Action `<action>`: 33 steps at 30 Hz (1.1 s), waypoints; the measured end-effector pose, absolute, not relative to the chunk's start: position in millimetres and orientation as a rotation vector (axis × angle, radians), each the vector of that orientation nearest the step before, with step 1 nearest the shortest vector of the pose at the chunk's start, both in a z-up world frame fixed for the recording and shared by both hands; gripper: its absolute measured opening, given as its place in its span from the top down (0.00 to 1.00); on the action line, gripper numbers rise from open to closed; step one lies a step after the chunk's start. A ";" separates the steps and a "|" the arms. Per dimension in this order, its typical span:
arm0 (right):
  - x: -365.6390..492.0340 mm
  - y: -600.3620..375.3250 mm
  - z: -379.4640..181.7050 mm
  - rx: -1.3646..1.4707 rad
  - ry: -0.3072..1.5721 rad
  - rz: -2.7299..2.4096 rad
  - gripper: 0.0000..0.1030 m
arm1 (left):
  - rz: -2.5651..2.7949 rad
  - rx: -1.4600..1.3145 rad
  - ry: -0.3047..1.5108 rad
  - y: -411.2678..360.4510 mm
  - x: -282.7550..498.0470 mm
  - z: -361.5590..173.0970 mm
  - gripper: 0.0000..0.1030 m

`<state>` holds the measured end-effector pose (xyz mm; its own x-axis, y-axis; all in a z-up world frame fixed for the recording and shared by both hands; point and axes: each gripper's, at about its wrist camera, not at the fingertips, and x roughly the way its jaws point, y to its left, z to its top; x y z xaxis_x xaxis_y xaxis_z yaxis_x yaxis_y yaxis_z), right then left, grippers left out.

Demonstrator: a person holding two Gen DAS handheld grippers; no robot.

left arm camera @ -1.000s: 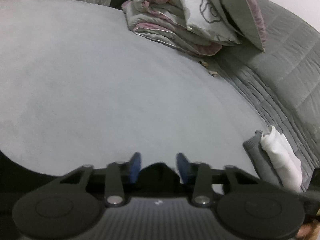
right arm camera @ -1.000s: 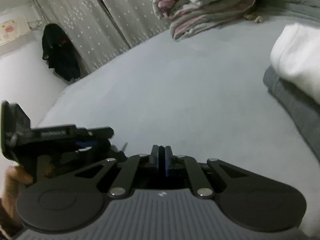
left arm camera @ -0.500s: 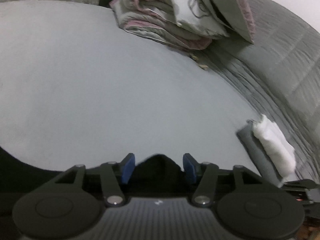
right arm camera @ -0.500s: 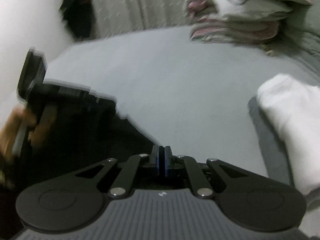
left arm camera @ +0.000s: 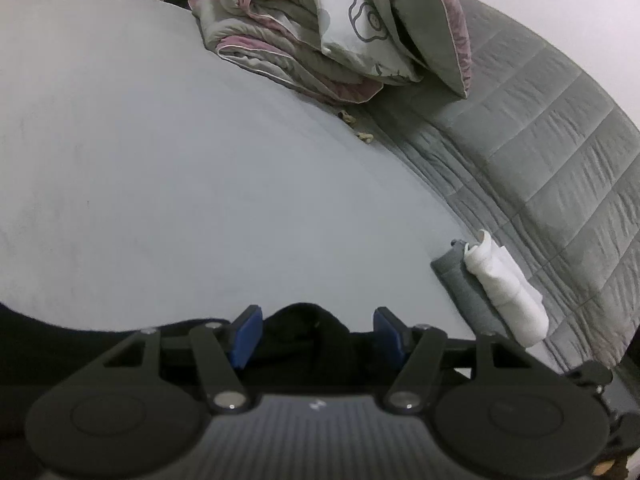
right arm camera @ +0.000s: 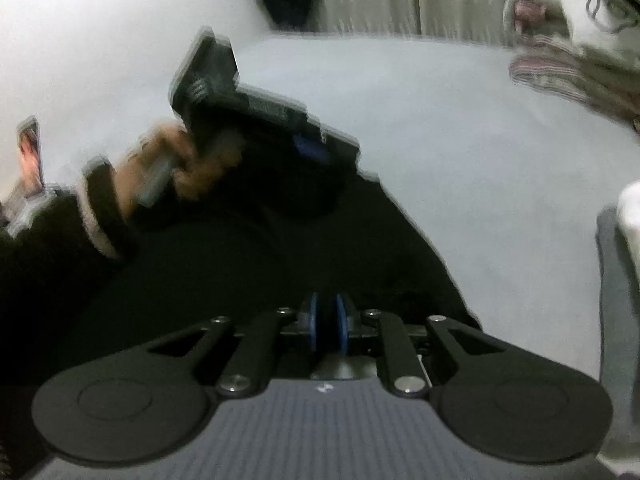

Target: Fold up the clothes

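A black garment [left arm camera: 308,332] lies on the pale grey bed sheet [left arm camera: 200,160] at the near edge. My left gripper [left arm camera: 319,334] is open, its blue pads spread on either side of a hump of the black cloth. In the right wrist view the garment [right arm camera: 280,260] spreads forward from my right gripper [right arm camera: 326,326], whose pads stand almost together, pinching the cloth's edge. The left gripper [right arm camera: 320,148] shows there blurred, held by a person's hand [right arm camera: 180,176].
A folded grey garment [left arm camera: 460,280] with a rolled white one [left arm camera: 508,292] on it sits at the sheet's right edge. A heap of grey-pink bedding [left arm camera: 320,40] is at the far end. A quilted grey cover [left arm camera: 540,140] runs along the right.
My left gripper's pads have opened wider around the black cloth. The right gripper has swung left, bringing the black garment and the person's hand into view. Its pads have parted slightly.
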<state>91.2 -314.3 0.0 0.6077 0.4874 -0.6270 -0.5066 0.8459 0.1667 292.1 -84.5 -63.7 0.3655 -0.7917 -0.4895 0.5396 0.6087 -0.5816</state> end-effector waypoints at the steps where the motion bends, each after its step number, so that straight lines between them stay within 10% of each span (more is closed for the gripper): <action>1: 90.8 -320.1 4.3 0.007 0.687 0.572 0.73 | -0.882 -0.354 0.822 -84.1 292.3 -64.3 0.39; 3: 93.7 -335.4 10.2 0.098 0.635 0.531 0.51 | -0.887 -0.355 0.819 -84.4 292.5 -65.3 0.40; 9: 126.1 -360.1 -5.4 0.229 0.696 0.281 0.50 | -0.871 -0.355 0.817 -85.2 293.4 -67.1 0.50; 14: 142.8 -353.2 -23.6 0.144 0.820 0.169 0.72 | -0.893 -0.346 0.871 -88.4 295.7 -70.3 0.97; 19: 145.2 -334.4 -24.9 0.048 0.818 0.204 0.97 | -0.843 -0.302 0.849 -97.8 291.3 -64.9 0.98; 33: 145.9 -362.3 -16.3 0.166 0.555 0.000 0.98 | -0.579 -0.231 0.676 -116.7 288.0 -61.7 0.98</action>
